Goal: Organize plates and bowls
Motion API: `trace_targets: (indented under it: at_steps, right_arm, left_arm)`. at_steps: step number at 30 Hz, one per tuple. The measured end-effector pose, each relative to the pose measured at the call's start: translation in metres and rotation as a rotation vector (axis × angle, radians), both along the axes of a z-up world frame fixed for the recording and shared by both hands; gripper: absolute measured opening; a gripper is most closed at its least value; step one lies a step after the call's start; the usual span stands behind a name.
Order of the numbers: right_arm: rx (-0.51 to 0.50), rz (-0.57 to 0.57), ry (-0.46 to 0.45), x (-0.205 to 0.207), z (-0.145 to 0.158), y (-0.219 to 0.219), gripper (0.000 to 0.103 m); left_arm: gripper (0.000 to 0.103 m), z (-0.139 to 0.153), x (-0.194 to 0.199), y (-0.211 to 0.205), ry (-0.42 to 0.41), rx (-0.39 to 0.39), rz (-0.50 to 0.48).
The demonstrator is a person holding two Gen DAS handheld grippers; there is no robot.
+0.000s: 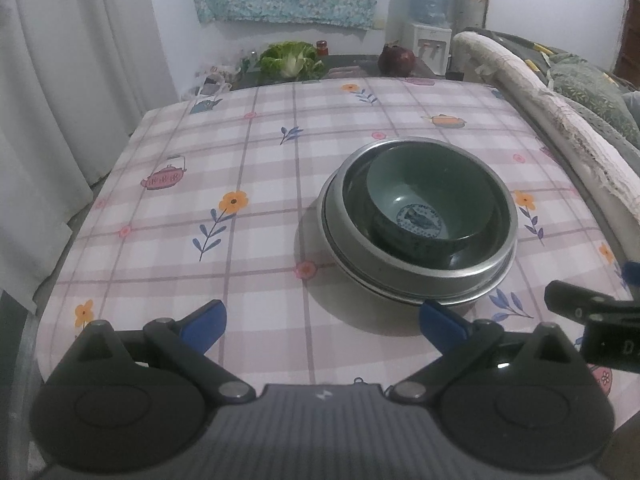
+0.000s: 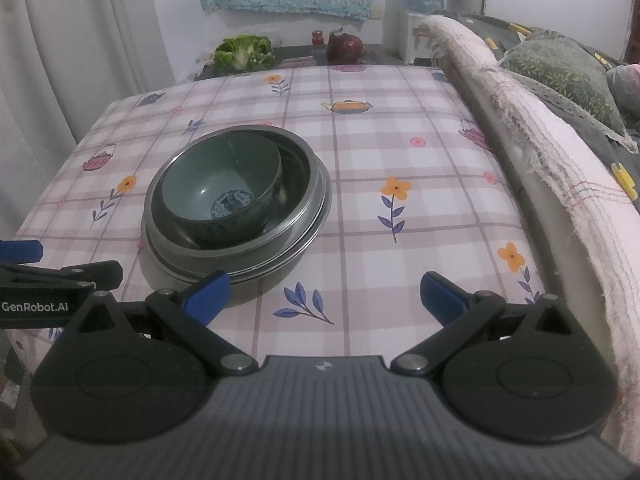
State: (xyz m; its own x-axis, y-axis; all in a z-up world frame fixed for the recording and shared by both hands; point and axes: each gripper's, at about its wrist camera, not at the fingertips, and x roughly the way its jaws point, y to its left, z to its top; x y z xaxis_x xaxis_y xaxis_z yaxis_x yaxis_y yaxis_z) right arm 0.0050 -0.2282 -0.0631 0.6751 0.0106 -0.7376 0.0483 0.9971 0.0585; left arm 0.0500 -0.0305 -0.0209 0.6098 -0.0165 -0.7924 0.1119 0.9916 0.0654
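A green ceramic bowl (image 1: 430, 200) with a blue fish mark inside sits nested in a steel bowl (image 1: 404, 270), which rests on a steel plate (image 1: 452, 300) on the checked tablecloth. The same green bowl (image 2: 220, 192), steel bowl (image 2: 304, 184) and plate rim (image 2: 280, 264) show in the right wrist view. My left gripper (image 1: 322, 326) is open, just short of the stack, its right blue fingertip (image 1: 442, 326) near the plate's rim. My right gripper (image 2: 324, 298) is open and empty, to the right of the stack, its left fingertip (image 2: 208, 294) by the plate's near edge.
The table (image 1: 240, 184) has a pink plaid floral cloth. A padded sofa arm (image 2: 520, 128) runs along its right side, white curtains (image 1: 60, 100) hang at the left. Behind the far edge lie a green cabbage (image 1: 290, 58), a red cabbage (image 1: 396, 60) and a water dispenser (image 1: 428, 28).
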Motion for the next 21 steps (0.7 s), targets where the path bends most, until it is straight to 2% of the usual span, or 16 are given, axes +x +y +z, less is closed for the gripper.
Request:
trace_targets:
  at_steps: [21]
  right_arm:
    - [0.024,0.011,0.024,0.0024,-0.0025,0.002,0.102]
  left_arm:
    - [0.103,-0.0079,0.0017,0.0024,0.044,-0.021,-0.005]
